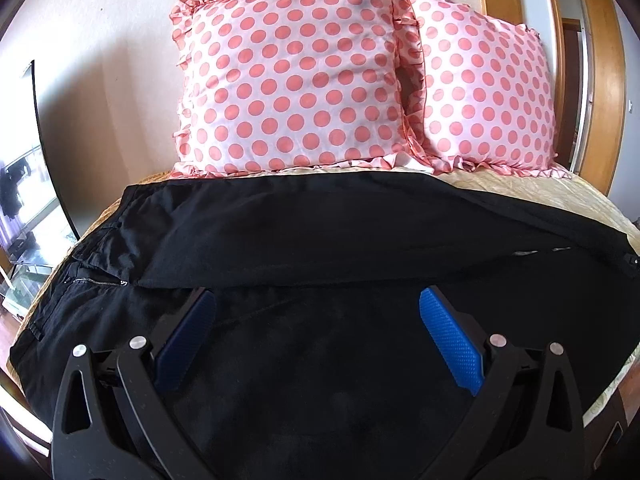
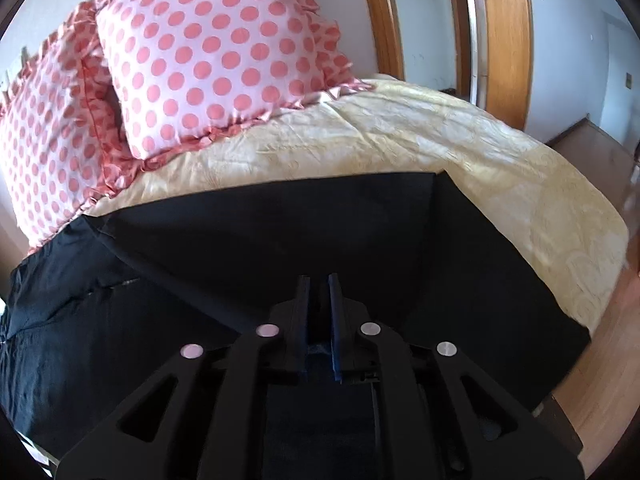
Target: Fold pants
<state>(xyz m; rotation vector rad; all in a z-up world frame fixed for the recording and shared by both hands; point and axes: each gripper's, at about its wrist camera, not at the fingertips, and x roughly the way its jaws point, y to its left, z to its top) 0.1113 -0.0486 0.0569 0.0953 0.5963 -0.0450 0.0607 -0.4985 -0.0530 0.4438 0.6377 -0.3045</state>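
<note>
Left gripper [image 1: 316, 308] jaws wide, empty; right gripper [image 2: 319, 280] jaws a narrow slit, nothing visibly held. Black pants [image 1: 320, 232] lie flat on bed [image 2: 400, 136] under and ahead of both, one leg folded over; crosswise folds remain.

Below the left gripper [image 1: 316, 300], the black fabric pants [image 1: 320, 236] run out of the left wrist view, so their near edge is unseen. Beyond the claw, the pink polka-dot ruffled pillow [image 1: 292, 80] covers the inner edge of the second polka-dot pillow [image 1: 488, 92]. In the right wrist view, the right gripper [image 2: 319, 286] hides the cloth beneath its black frame; whether anything lies between its narrow jaws cannot be told.
</note>
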